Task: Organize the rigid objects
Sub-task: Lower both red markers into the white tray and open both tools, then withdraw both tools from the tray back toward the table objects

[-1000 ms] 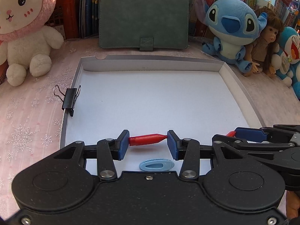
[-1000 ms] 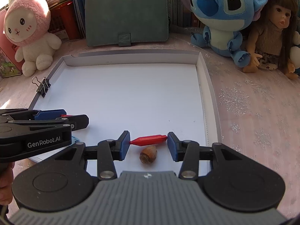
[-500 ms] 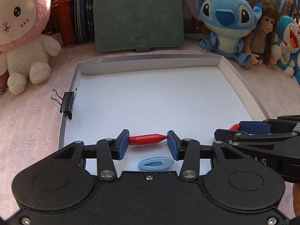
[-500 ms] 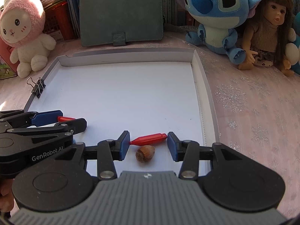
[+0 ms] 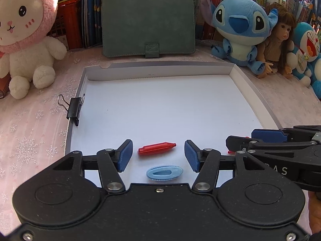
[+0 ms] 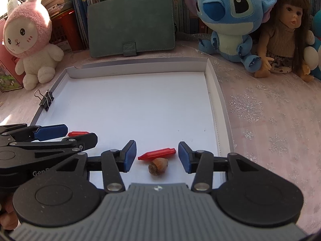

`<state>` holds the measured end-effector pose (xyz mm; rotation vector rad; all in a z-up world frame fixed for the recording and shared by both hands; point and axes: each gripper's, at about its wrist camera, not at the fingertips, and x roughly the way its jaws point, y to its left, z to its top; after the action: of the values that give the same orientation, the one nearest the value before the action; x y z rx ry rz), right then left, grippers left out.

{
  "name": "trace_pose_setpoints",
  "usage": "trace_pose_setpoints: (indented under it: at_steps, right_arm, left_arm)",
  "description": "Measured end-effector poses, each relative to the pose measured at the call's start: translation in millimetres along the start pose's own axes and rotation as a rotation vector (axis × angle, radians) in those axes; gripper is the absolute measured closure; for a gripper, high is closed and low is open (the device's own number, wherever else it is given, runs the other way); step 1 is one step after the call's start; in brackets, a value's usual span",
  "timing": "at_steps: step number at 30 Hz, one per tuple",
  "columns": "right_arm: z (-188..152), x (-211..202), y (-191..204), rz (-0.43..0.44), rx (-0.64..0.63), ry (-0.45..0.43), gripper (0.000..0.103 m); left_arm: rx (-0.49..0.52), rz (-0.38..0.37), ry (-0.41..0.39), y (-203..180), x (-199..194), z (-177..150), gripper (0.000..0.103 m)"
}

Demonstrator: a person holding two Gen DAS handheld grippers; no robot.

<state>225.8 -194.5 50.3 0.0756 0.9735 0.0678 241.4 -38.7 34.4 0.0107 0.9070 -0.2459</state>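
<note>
In the left wrist view a red crayon-shaped piece (image 5: 156,148) lies on the white tray (image 5: 160,72) between the blue pads of my left gripper (image 5: 158,155). Its jaws are opening and the pads stand clear of the piece. A light blue oval clip (image 5: 164,173) lies just nearer the camera. In the right wrist view a second red piece (image 6: 156,153) lies between the pads of my right gripper (image 6: 157,156), whose jaws are also opening with gaps on both sides. A brown acorn (image 6: 158,166) touches that piece from the near side.
A black binder clip (image 5: 73,108) grips the tray's left rim. Behind the tray stand a green case (image 5: 148,23), a pink-hooded plush (image 5: 24,38), a blue plush (image 5: 240,32), a doll (image 5: 278,42) and shelves of books. A pink snowflake cloth (image 6: 270,124) covers the table.
Both grippers have let go: each pair of pads has spread away from its red piece, which now lies free on the tray. Neither hand has shifted.
</note>
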Motion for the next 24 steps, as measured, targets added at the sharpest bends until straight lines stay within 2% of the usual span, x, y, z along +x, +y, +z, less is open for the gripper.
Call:
trace_pose_setpoints:
  at_steps: [6,9,14,24]
  right_arm:
    - [-4.1,-15.1,-6.2,0.015,0.004,-0.044,0.035]
    - [-10.0,-25.5,-9.0,0.028,-0.005,-0.071,0.029]
    - [-25.2,-44.1,-12.8,0.048,-0.022,-0.125,0.020]
    - [-65.8,-75.0,-23.7,0.116,-0.023,-0.222,0.015]
  left_arm:
    - [0.001,-0.013,-0.040,5.7,-20.6,-7.5,0.024]
    - [-0.005,-0.030,-0.060,8.2,-33.7,-15.1,0.019]
    - [0.020,-0.036,-0.112,8.6,-57.1,-33.0,0.016]
    - [0.049,-0.076,-0.180,9.2,-97.2,-83.0,0.012]
